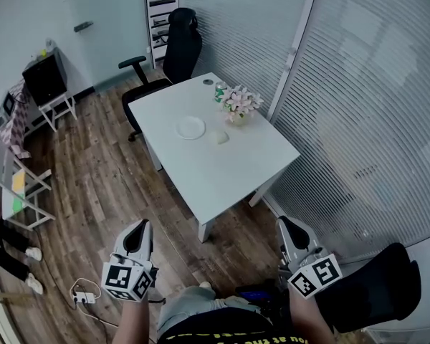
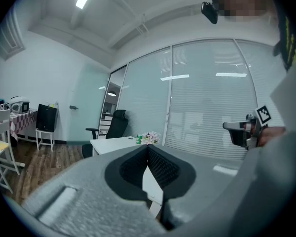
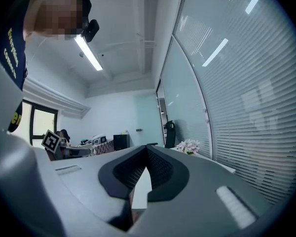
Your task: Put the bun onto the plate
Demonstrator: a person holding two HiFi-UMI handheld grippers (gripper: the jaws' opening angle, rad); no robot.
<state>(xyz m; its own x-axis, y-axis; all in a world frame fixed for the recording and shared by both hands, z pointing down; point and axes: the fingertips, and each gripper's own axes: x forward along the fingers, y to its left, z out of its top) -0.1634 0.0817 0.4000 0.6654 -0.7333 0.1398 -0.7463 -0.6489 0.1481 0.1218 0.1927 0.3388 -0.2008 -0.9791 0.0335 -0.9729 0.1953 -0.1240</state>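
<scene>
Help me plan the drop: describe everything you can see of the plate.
The plate is round and white, lying flat near the middle of the white table. It looks empty. The bun lies to its right in the head view, apart from it. Too distant to tell its material.

The left gripper (image 1: 137,228) and right gripper (image 1: 288,224) are held in front of the torso, side by side and well apart, both pointing forward and roughly level. Both sets of jaws are closed tip to tip, with nothing between them.
</scene>
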